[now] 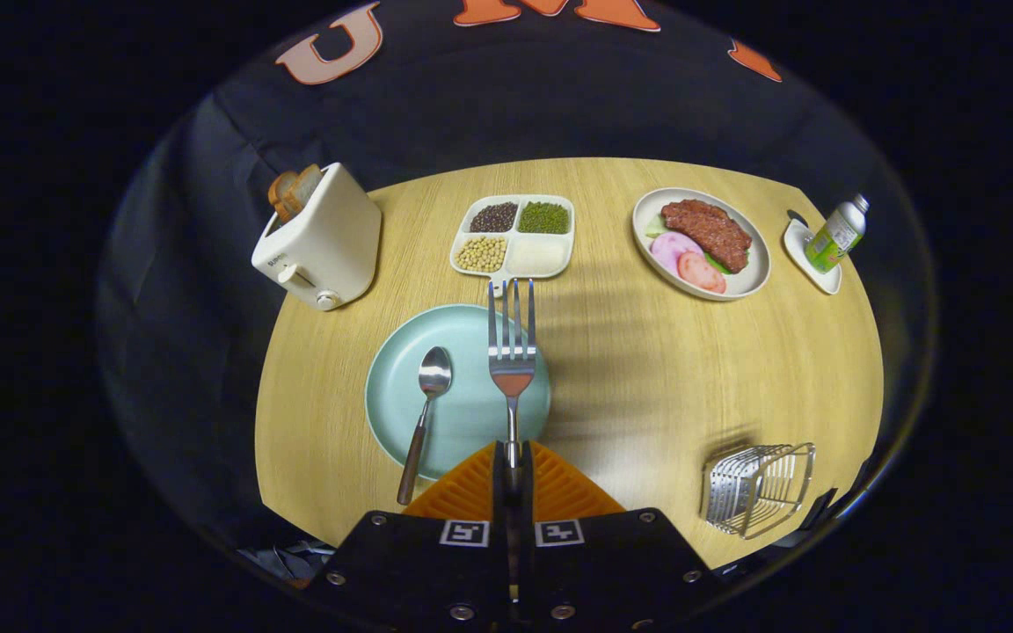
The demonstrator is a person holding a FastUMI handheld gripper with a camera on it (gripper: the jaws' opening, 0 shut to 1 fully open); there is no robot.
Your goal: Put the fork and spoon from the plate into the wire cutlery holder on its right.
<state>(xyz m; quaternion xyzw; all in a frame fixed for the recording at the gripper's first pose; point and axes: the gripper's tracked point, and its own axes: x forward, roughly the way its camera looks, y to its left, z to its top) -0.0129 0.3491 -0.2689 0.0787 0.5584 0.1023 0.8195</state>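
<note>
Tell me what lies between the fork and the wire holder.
Only bare table, in the gripper view. The tongs are shut on the fork, held up over the plate; the holder stands off to their right.

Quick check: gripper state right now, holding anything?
Gripper: shut on the fork, pinching its handle, tines pointing ahead above the plate.
</note>
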